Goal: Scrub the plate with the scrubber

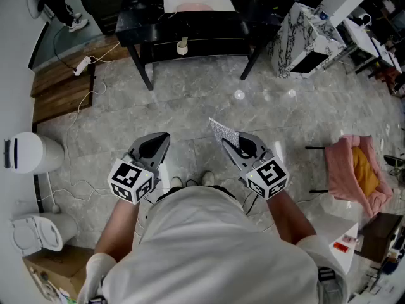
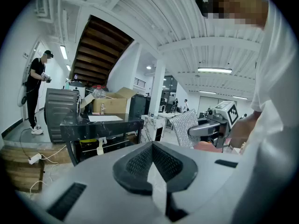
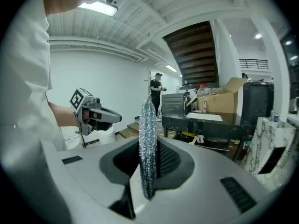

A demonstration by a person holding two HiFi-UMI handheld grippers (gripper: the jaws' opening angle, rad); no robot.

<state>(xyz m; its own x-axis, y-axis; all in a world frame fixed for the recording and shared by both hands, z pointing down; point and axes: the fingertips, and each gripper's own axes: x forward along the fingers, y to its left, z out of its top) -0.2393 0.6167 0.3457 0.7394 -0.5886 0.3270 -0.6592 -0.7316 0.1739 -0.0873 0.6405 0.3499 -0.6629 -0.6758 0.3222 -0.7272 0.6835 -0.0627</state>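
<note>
R hand-held gripper (image 1: 231, 145), frame centre, clamped on silver mesh scrubber (image 1: 223, 130), held edge-up, prob ready to scrub. L hand-held gripper (image 1: 158, 142) fully closed, empty, free to steady plate; no plate in view, black tabletop (image 1: 190, 19) upper centre

The grey left gripper (image 1: 159, 141) and grey right gripper (image 1: 226, 143) sit side by side, apart, near the person. The flat silver mesh scrubber (image 1: 222, 132) stands between the right one's jaws. Far ahead is a black marble-topped table (image 1: 190, 29), with a white veined cabinet (image 1: 302, 40) to its right and a brown wooden step (image 1: 63, 87) to its left. A white cylindrical bin (image 1: 28, 152) is at the left, and a pink cloth-draped chair (image 1: 354, 170) at the right.
</note>
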